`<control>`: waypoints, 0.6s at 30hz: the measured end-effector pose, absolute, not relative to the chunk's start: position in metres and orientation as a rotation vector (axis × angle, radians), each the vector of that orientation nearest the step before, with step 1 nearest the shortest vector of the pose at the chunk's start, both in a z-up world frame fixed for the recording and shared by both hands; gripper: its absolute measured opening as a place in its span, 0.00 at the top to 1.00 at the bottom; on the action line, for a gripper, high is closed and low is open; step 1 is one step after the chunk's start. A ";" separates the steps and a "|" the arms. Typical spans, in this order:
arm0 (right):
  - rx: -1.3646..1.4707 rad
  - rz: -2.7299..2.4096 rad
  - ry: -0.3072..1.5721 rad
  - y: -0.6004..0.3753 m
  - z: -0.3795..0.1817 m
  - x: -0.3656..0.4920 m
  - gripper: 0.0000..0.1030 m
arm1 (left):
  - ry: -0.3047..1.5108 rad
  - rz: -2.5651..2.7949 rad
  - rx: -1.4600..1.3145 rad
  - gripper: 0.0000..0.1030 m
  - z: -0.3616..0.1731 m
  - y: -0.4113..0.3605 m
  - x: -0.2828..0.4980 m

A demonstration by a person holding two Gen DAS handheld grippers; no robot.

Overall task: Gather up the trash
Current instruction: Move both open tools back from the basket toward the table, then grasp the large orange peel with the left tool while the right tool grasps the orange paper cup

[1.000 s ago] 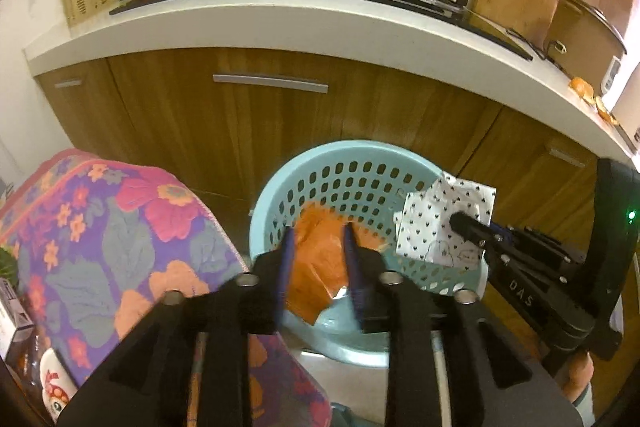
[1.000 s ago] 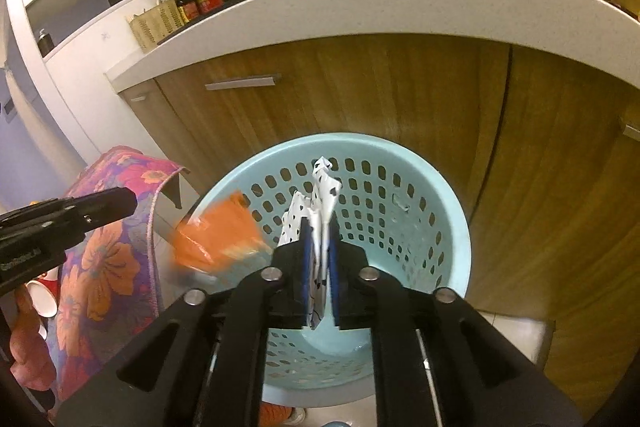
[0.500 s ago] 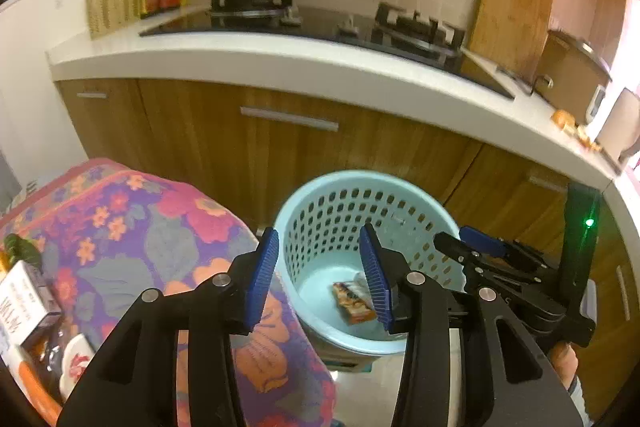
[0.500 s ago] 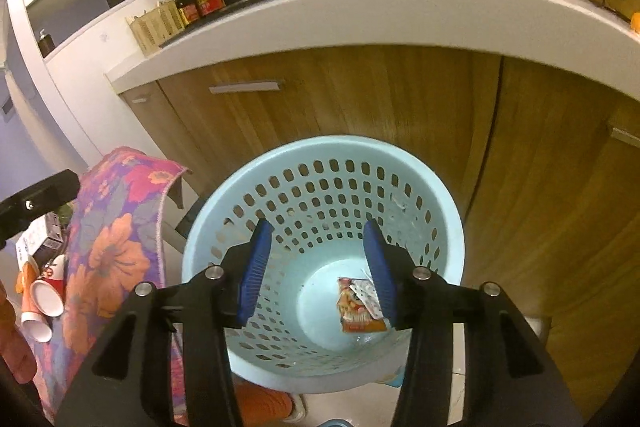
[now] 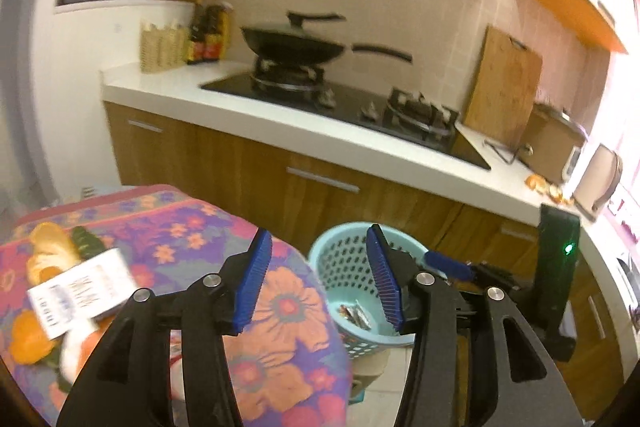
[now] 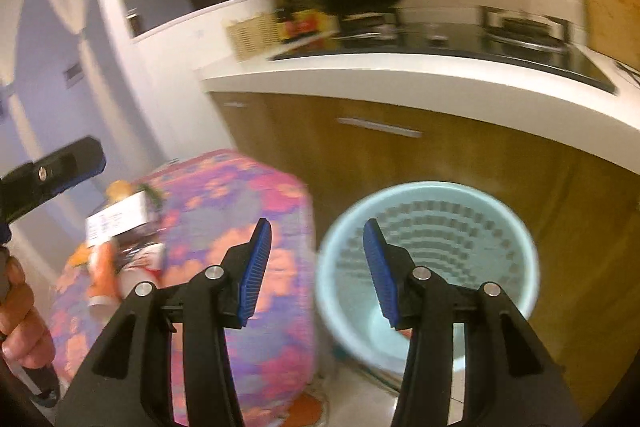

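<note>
2 grippers empty, left gripper (image 5: 316, 283) opening, right gripper (image 6: 314, 269) apart; white carton (image 5: 82, 291) on worktop (image 5: 280, 307) looks light, crushable, so pinch its narrow sides.

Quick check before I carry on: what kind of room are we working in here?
A home kitchen, by the look of it: a black pan sits on a gas stove set into a white counter, with a wooden cutting board leaning on the tiled wall behind.

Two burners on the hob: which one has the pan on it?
The left burner, nearest the sauce bottles, carries the black lidded pan. The right burner, beside the upright wooden cutting board, is bare.
</note>
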State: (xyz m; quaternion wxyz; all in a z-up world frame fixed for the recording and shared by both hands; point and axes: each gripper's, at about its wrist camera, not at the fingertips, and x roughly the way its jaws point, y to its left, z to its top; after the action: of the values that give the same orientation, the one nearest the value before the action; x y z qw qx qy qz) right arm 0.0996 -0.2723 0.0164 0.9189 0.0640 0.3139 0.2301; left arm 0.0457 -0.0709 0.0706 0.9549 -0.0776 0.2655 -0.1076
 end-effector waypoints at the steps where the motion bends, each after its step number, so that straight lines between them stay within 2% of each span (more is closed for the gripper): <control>1: 0.118 0.492 0.642 -0.262 0.018 0.096 0.57 | 0.518 -0.190 -0.158 0.51 0.075 -0.058 0.033; 5: 0.062 0.582 0.652 -0.213 0.017 0.083 0.57 | 0.464 -0.071 -0.150 0.40 0.080 -0.015 -0.002; 11: -0.001 0.692 0.700 -0.150 0.005 0.072 0.57 | 0.457 0.108 -0.168 0.31 0.070 0.064 -0.051; 18: 0.013 0.790 0.787 -0.101 -0.016 0.075 0.57 | 0.531 0.309 -0.215 0.28 0.037 0.154 -0.075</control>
State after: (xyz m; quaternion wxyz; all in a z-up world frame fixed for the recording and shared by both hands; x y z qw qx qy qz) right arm 0.0748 -0.1015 -0.0164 0.8486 0.0061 0.3735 0.3747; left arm -0.0748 0.1537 0.0371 0.9476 -0.1056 0.2606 0.1519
